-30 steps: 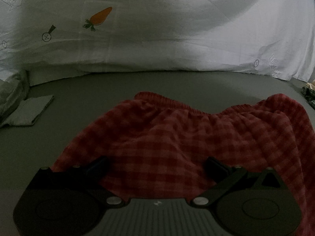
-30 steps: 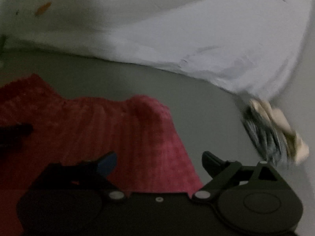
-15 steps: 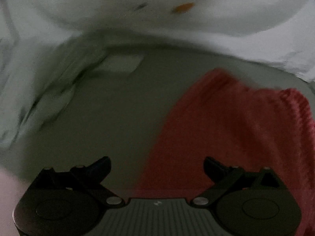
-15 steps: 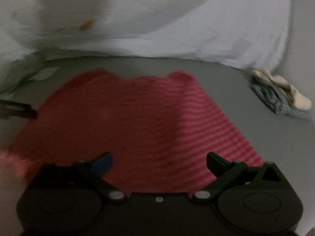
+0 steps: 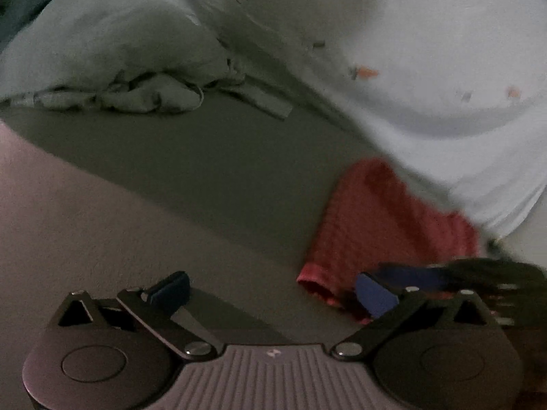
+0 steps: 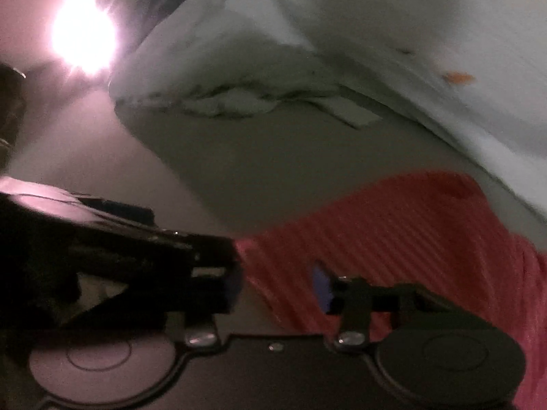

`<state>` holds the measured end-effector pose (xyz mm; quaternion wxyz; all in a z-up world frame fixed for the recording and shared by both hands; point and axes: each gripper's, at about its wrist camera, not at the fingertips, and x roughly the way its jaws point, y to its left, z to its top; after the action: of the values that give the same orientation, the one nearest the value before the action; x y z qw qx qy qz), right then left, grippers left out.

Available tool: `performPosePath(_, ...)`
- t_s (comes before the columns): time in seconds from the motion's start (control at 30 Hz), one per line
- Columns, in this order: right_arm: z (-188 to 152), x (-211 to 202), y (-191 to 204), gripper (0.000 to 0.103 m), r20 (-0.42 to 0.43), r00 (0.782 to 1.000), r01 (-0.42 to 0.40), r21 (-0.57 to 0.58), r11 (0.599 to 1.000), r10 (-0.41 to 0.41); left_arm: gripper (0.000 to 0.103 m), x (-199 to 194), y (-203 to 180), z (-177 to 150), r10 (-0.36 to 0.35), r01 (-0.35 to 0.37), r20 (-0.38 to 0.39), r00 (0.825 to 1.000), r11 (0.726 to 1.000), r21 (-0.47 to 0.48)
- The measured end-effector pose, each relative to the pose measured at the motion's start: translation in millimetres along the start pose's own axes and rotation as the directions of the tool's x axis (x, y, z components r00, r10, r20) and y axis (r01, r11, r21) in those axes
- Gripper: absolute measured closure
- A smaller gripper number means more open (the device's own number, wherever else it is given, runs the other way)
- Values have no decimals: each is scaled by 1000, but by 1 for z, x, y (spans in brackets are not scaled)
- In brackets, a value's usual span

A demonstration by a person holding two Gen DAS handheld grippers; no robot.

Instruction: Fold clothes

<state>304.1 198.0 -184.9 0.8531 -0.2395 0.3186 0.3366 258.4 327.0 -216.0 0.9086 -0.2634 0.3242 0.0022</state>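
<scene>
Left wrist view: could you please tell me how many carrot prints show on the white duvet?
2. One carrot print lies near the middle of the duvet, the second carrot print further right. Both are blurred; folds may hide more.

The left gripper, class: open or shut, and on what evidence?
Open. The left gripper has its fingertips spread wide apart with only bare grey sheet between them.
</scene>
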Motion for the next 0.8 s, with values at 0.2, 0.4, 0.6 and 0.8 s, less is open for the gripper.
performPosePath(0.2, 7, 31, 8, 57, -27, 1000, -9, -83, 996, 7, 0, -1, 8, -1, -81, 82, 43, 996, 997, -7)
performPosePath(0.4, 4, 27, 5, 84, -25, 997, -70, -95, 993, 68, 0, -5, 25, -7, -158, 166, 103, 982, 984, -70)
performPosePath(0.6, 2, 18, 20, 103, -28, 996, -85, -191, 978, 81, 1, -8, 29, -5, -192, 197, 89, 977, 979, -53)
performPosePath(0.8, 6, -21, -19, 103, 19, 998, -54, 8, 999, 54, 1, -6, 32, 3, -189, 195, 63, 980, 975, -111)
